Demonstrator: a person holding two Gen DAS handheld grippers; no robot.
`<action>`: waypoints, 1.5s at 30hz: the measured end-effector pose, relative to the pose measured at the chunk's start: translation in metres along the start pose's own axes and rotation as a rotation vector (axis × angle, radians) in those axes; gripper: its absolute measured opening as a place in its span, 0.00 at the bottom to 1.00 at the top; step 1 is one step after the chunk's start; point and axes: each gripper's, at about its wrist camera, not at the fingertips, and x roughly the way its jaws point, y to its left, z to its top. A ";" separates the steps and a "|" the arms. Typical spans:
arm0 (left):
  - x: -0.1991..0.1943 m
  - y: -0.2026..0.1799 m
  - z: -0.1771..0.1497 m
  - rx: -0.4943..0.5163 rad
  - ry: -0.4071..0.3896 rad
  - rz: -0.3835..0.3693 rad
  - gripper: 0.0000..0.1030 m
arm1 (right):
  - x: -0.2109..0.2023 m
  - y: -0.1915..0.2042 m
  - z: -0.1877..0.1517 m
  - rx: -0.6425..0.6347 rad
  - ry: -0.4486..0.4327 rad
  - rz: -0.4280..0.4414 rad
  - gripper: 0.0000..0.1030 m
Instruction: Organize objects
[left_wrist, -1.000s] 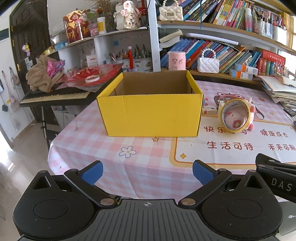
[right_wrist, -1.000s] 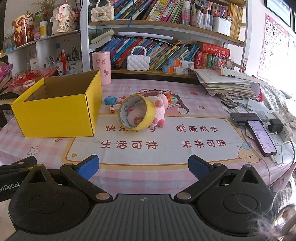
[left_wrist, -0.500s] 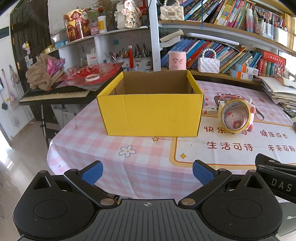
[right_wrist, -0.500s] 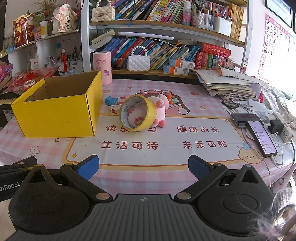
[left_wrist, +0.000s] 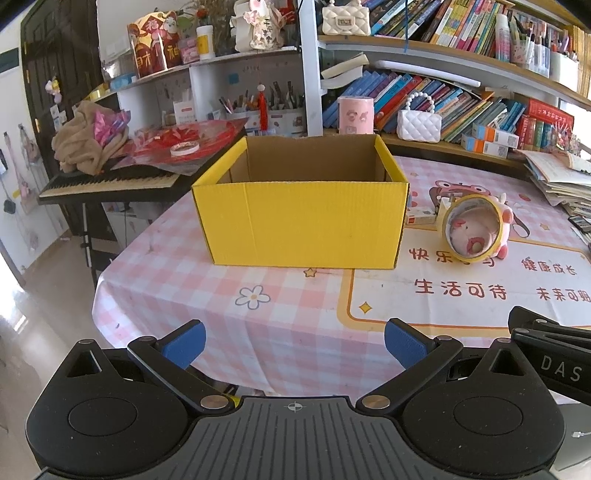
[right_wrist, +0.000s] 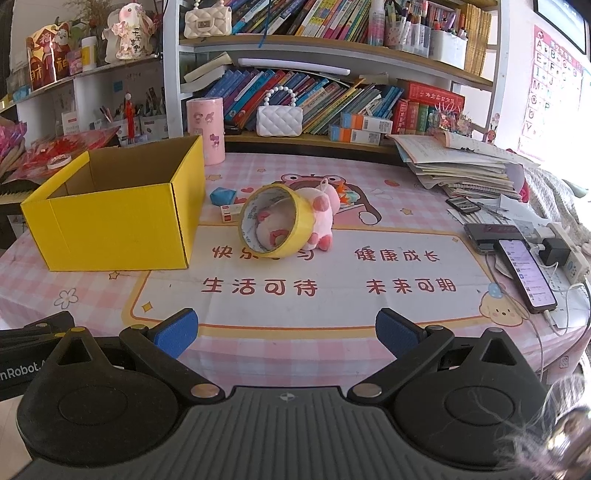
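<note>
An open yellow cardboard box (left_wrist: 303, 221) stands on the pink checked tablecloth; it also shows in the right wrist view (right_wrist: 114, 218), and what shows of its inside is bare. A yellow tape roll (right_wrist: 273, 225) leans on a pink plush pig (right_wrist: 321, 214) right of the box; both show in the left wrist view, the roll (left_wrist: 474, 230) in front of the pig (left_wrist: 504, 221). A small blue object (right_wrist: 222, 194) and a small white box (right_wrist: 231, 213) lie behind the roll. My left gripper (left_wrist: 293, 345) and my right gripper (right_wrist: 284, 330) are open and empty near the table's front edge.
Two phones (right_wrist: 526, 275) with cables and a power strip (right_wrist: 569, 251) lie at the right. A stack of papers (right_wrist: 469, 170) sits at the back right. A pink cylinder (right_wrist: 205, 131) and bookshelves stand behind. A keyboard (left_wrist: 110, 182) stands left of the table.
</note>
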 end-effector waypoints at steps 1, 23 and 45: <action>0.001 0.000 0.000 -0.002 0.002 0.000 1.00 | 0.001 0.000 0.000 -0.001 0.001 0.001 1.00; 0.045 -0.040 0.024 -0.029 0.066 -0.024 1.00 | 0.053 -0.028 0.030 -0.022 0.027 0.049 0.93; 0.111 -0.159 0.073 -0.087 0.064 -0.297 1.00 | 0.136 -0.142 0.107 0.122 -0.035 0.187 0.85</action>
